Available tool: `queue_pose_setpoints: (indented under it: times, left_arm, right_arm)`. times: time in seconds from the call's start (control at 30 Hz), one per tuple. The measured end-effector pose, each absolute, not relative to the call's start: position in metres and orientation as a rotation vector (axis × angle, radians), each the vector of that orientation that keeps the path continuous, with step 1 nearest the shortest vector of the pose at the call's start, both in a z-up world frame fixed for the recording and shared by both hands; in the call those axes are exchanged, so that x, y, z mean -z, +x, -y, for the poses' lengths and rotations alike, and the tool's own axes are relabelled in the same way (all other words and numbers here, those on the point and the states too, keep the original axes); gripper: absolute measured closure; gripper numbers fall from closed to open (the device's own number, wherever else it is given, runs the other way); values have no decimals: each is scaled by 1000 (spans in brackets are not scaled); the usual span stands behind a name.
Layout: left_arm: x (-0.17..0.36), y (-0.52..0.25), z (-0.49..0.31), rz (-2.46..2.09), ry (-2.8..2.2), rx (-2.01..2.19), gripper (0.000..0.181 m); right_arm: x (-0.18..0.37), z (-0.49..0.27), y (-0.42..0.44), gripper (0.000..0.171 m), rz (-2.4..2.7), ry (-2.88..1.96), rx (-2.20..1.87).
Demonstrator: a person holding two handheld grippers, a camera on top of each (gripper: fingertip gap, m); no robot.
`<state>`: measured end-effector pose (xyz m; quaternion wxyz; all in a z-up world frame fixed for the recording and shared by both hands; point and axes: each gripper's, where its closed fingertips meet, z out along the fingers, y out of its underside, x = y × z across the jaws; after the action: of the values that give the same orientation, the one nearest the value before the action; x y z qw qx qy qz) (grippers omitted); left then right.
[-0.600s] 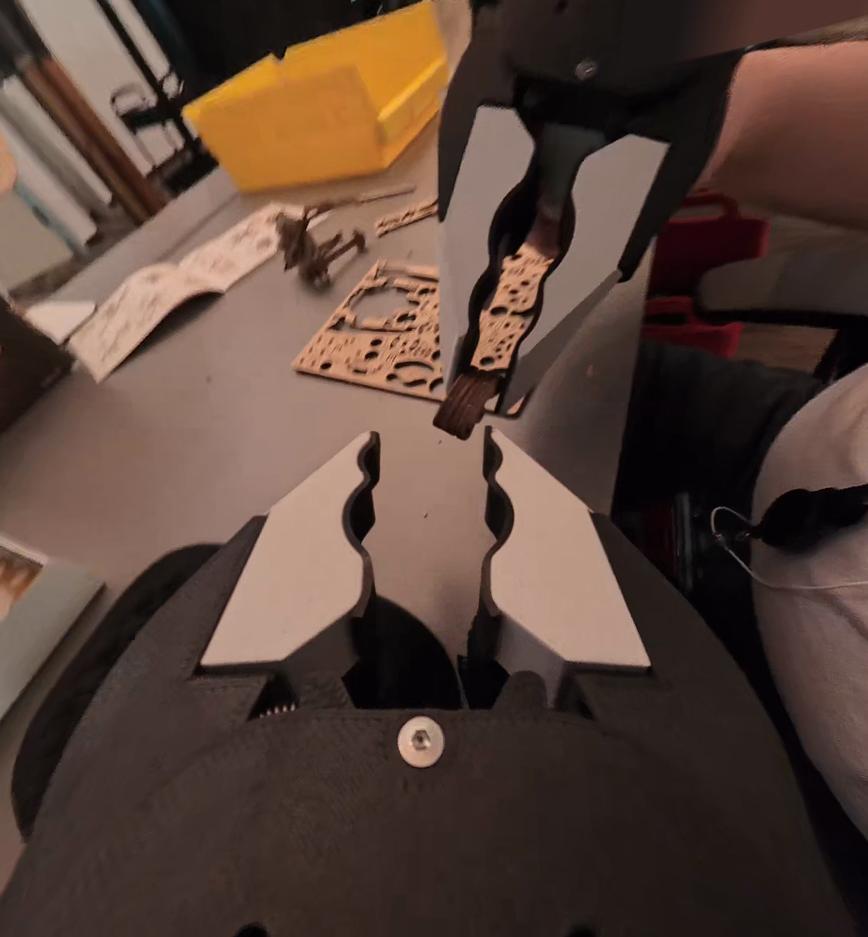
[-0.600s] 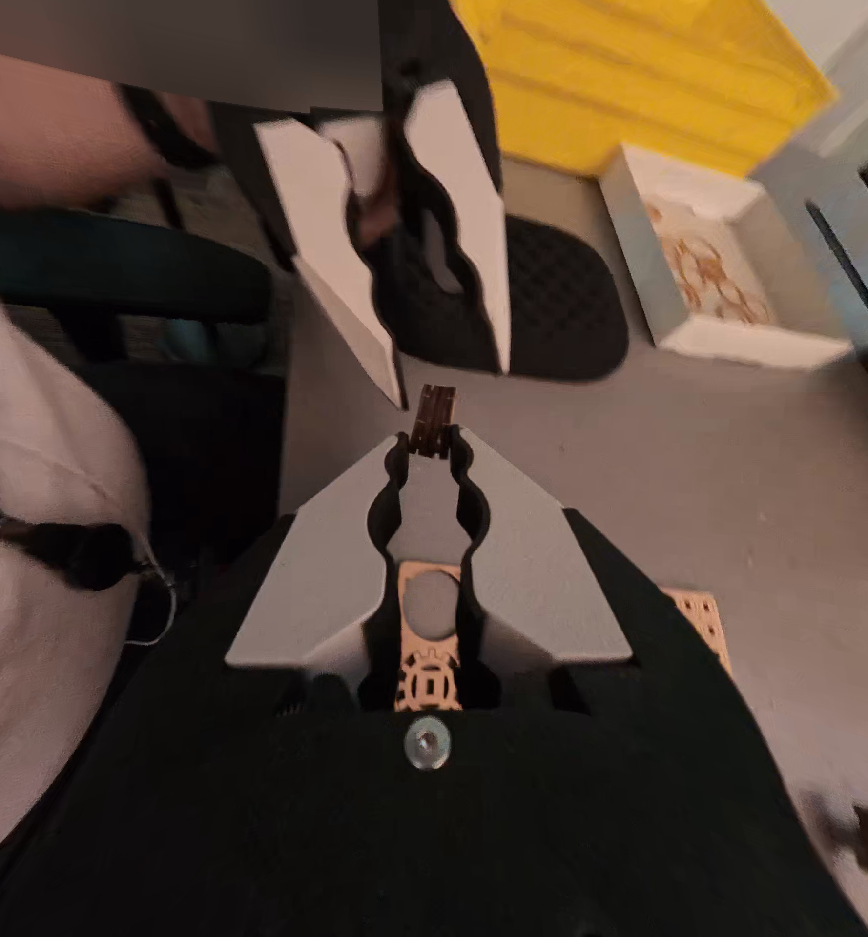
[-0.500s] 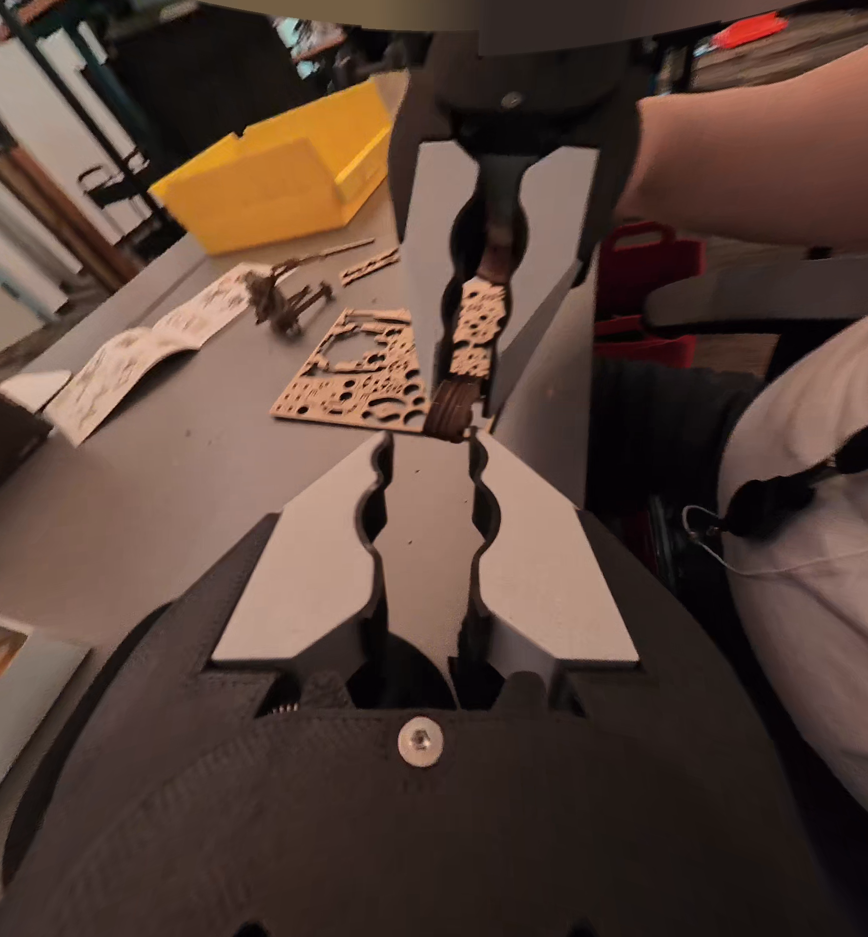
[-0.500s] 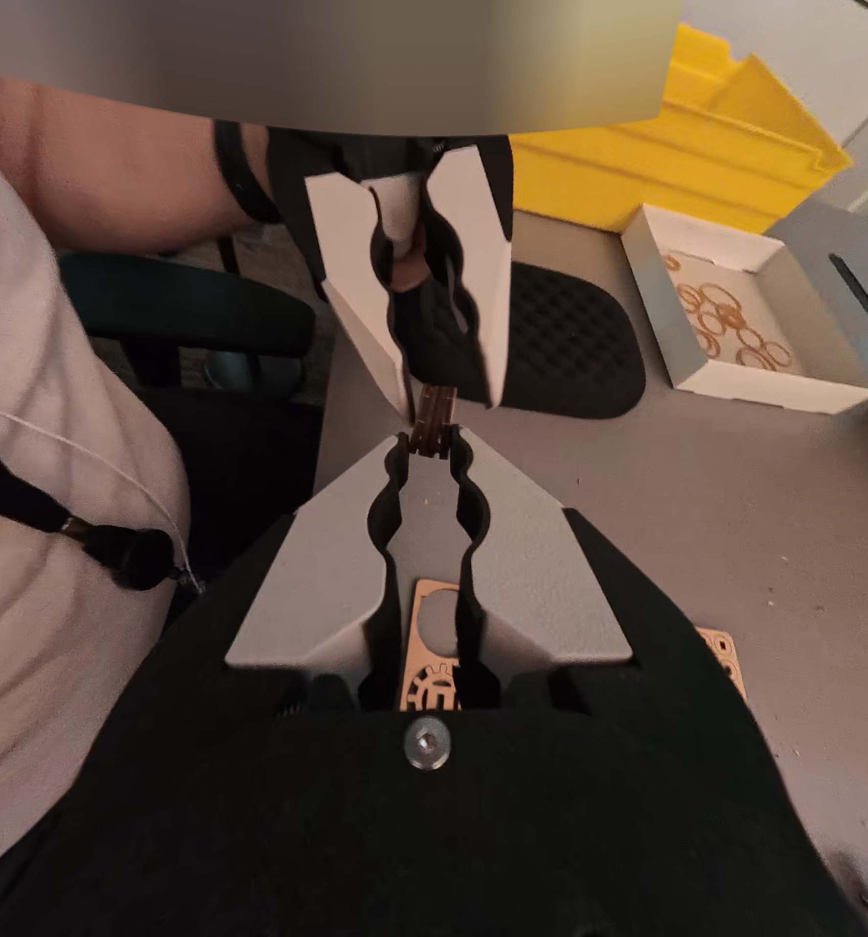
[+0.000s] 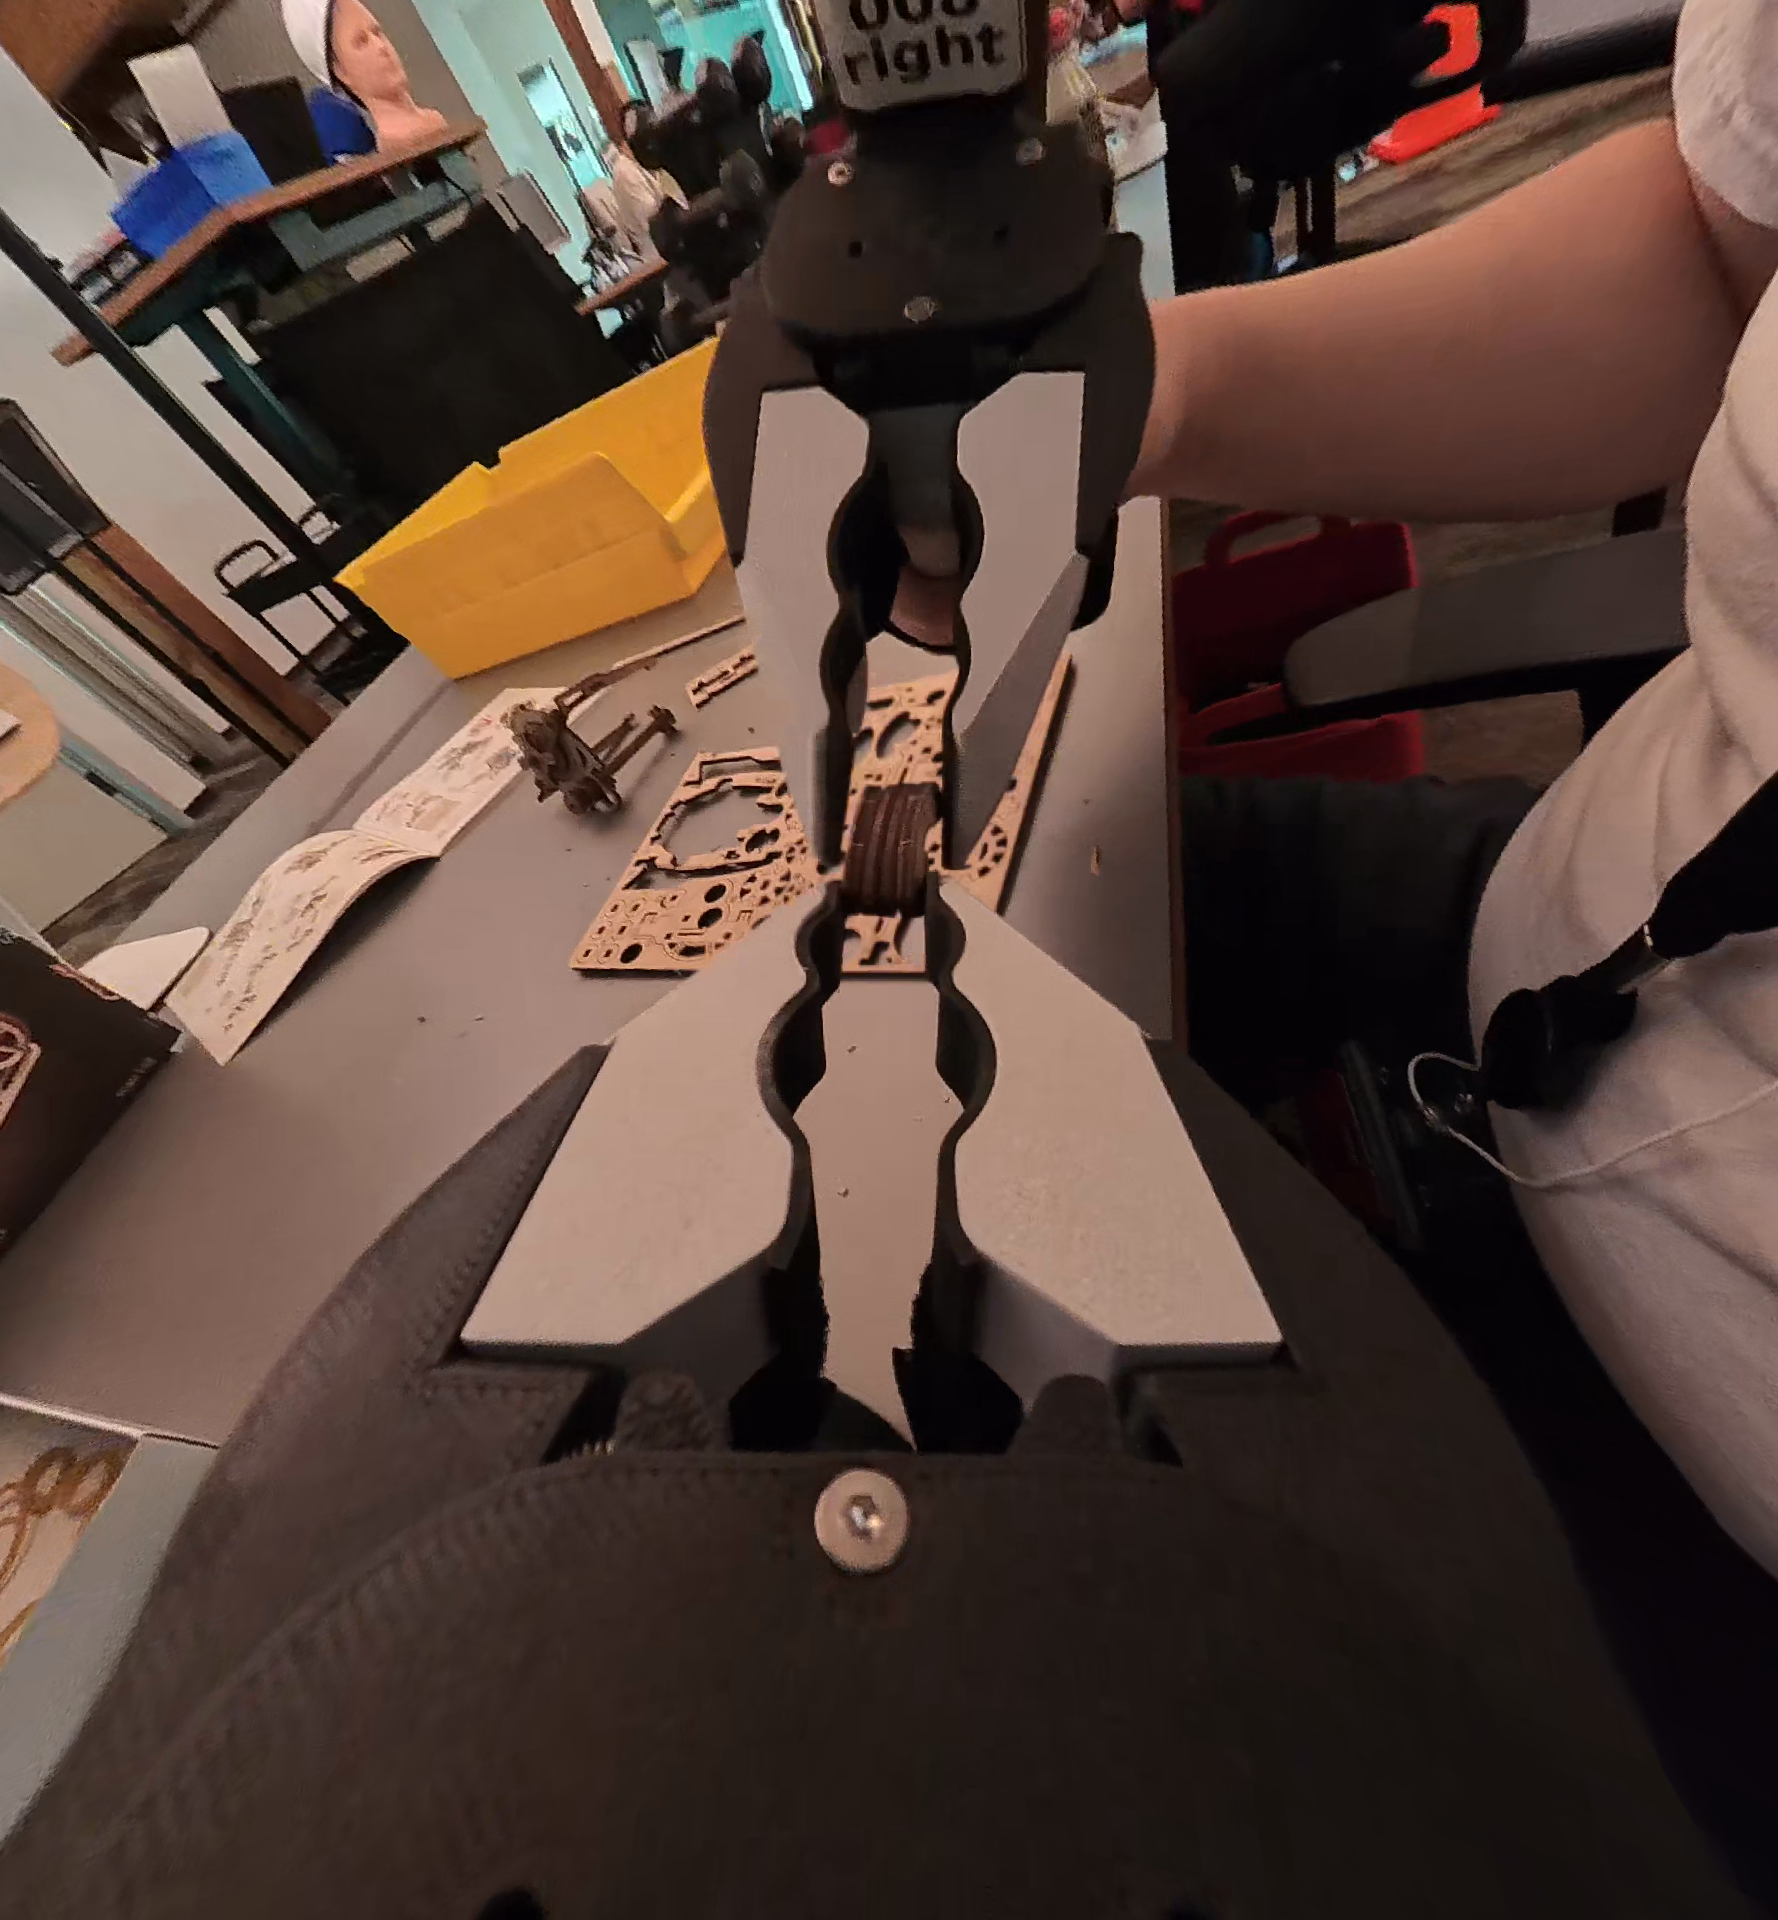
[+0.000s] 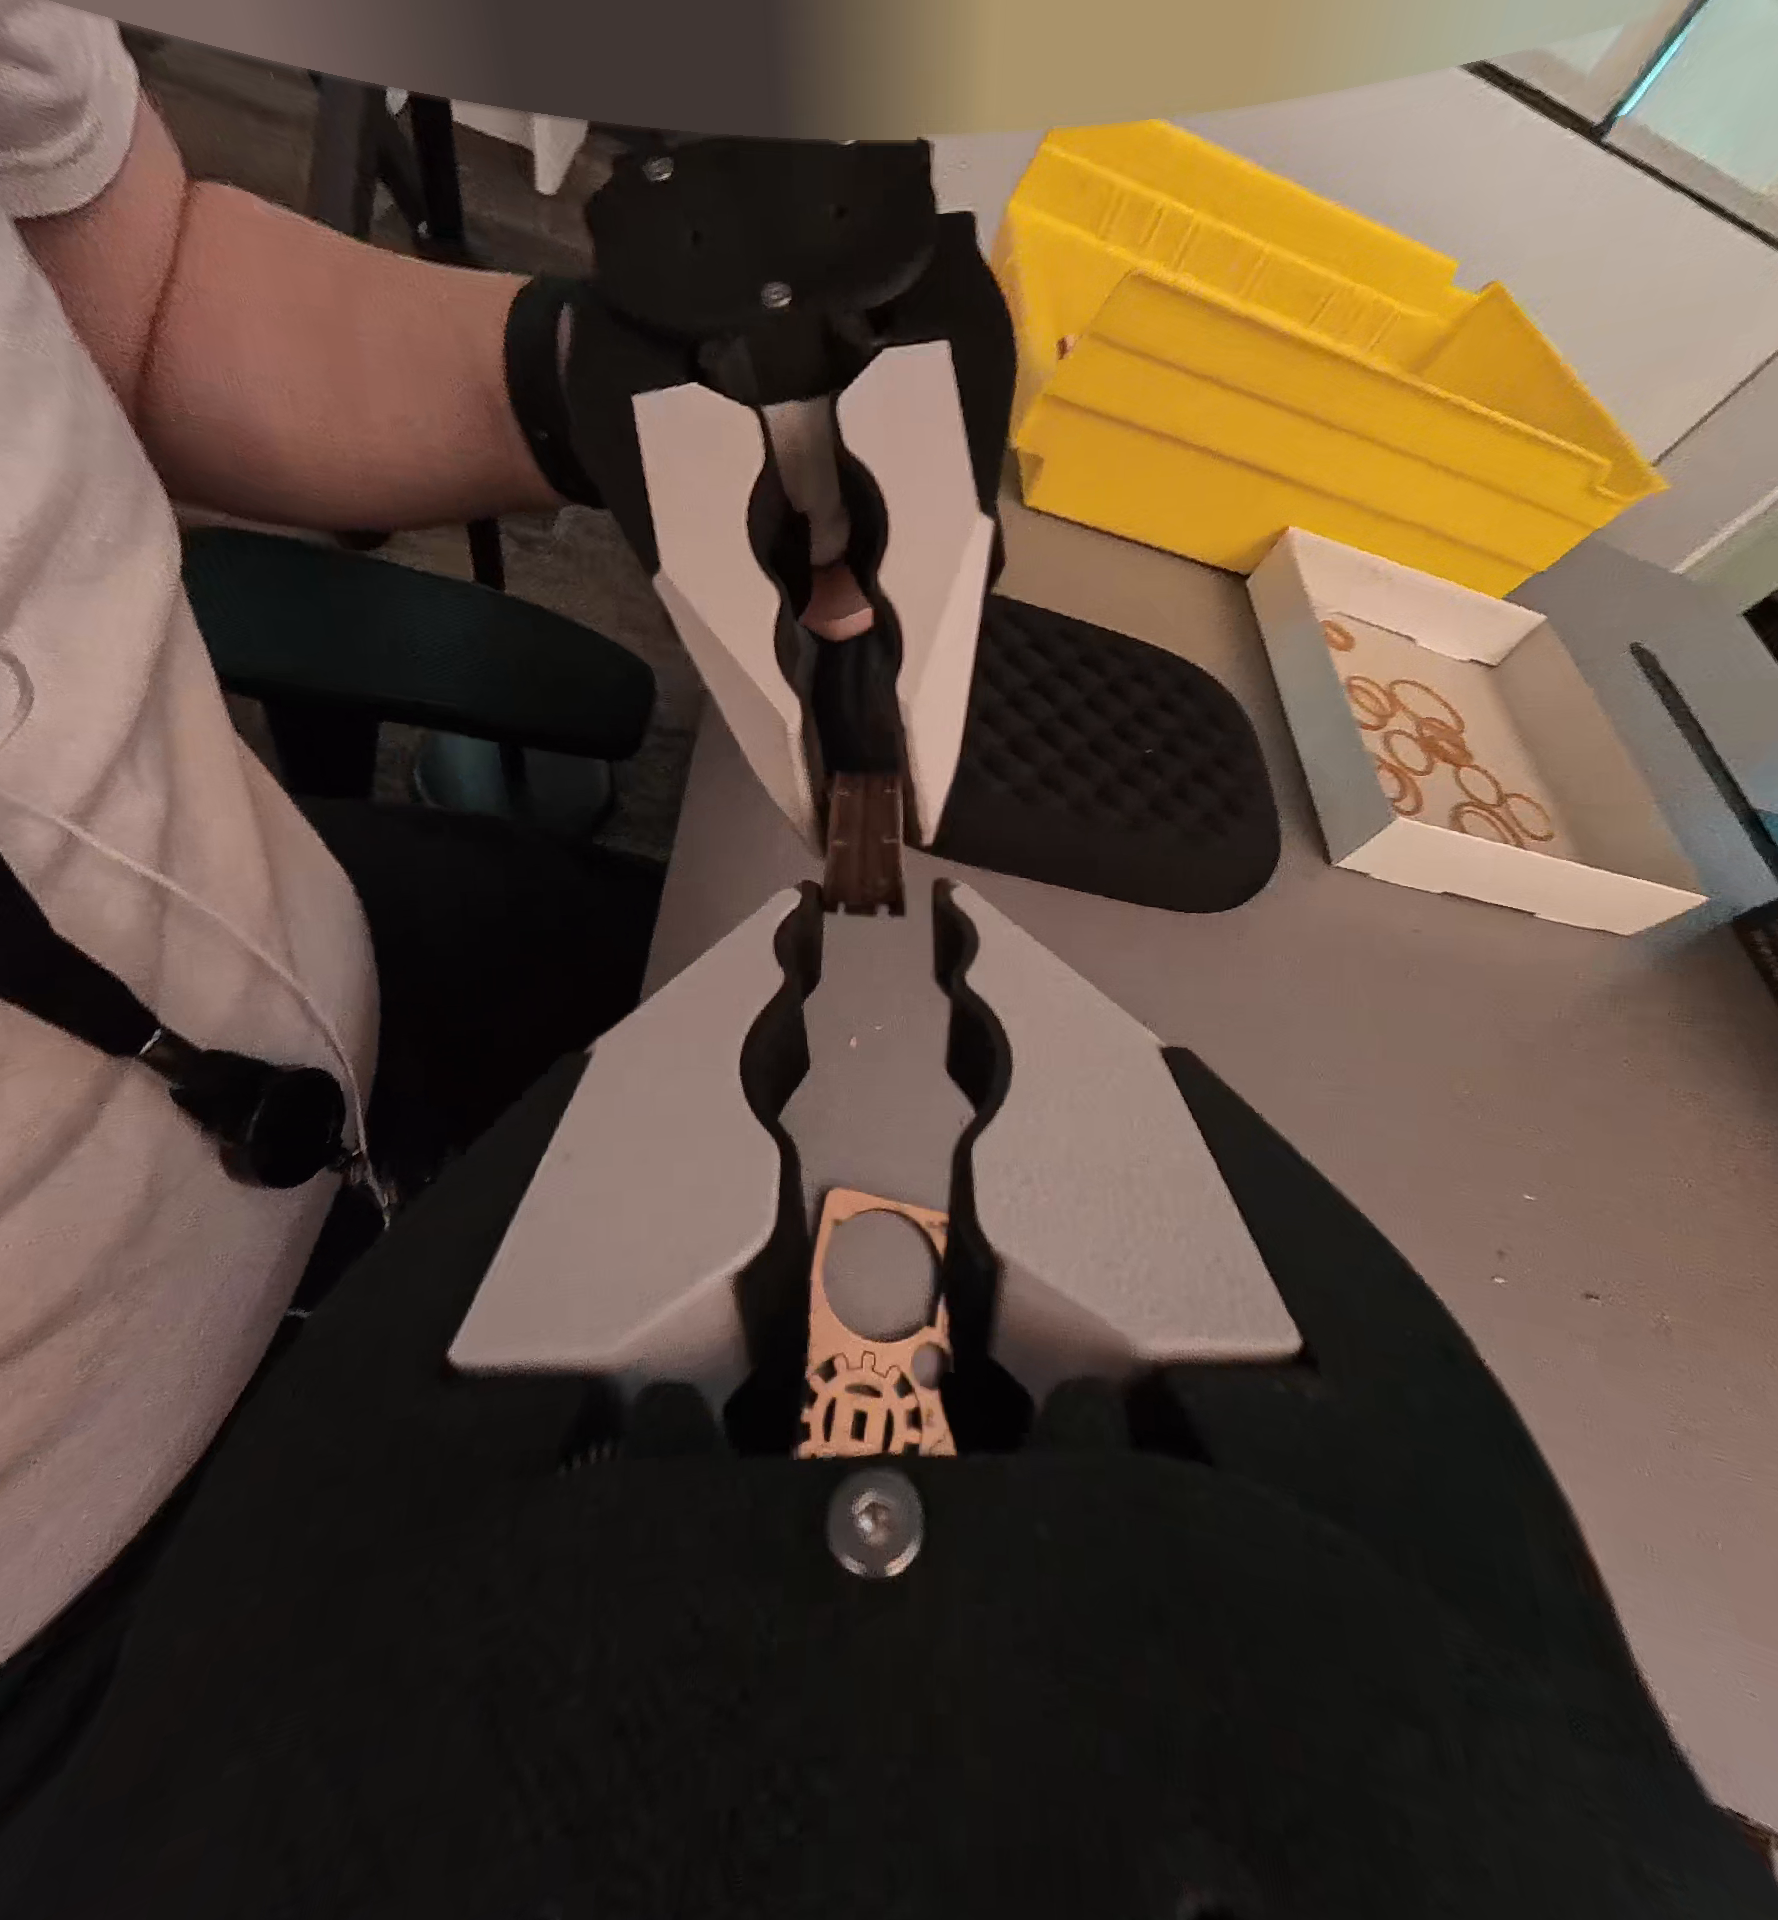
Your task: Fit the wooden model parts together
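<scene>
Between both gripper tips: dark wooden part (image 5: 883, 858); left pinches, right parted.

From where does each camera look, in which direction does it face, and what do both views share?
Left wrist view: sits on the left gripper, faces across the table toward the right gripper and a forearm; its own fingers show.
Right wrist view: sits on the right gripper, faces back toward the left gripper; its own fingers show.
Shared: both grippers, the wooden part, the yellow bin.

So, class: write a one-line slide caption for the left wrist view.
Left tool grips stacked wooden part tip-to-tip with right tool above grey table.
</scene>
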<state>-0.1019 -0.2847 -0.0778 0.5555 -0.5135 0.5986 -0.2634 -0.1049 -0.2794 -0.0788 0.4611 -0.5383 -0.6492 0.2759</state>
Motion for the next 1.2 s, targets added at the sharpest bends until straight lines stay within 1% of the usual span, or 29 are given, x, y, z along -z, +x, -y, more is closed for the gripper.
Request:
queue_pose_setpoints:
  times: [0.07, 0.1, 0.13, 0.7, 0.87, 1.2]
  left_arm:
    - [74, -102, 284, -1393, -1203, 615, 168]
    - [73, -102, 285, -1391, -1194, 612, 168]
    - [72, -102, 286, -1391, -1186, 611, 168]
    - [65, -105, 287, -1369, -1164, 605, 169]
    - [62, -105, 288, -1341, -1162, 633, 169]
    - [66, -105, 290, -1364, -1153, 614, 169]
  right_arm:
    - [75, 279, -105, 150, 1588, -1320, -676]
    - [74, 282, -106, 155, 1602, -1307, -677]
    - [75, 283, -107, 156, 1619, -1305, -662]
    - [69, 281, -110, 158, 1615, -1240, -536]
    - [63, 283, -112, 157, 1550, -1277, -693]
    - [70, 285, -115, 157, 1586, -1271, -686]
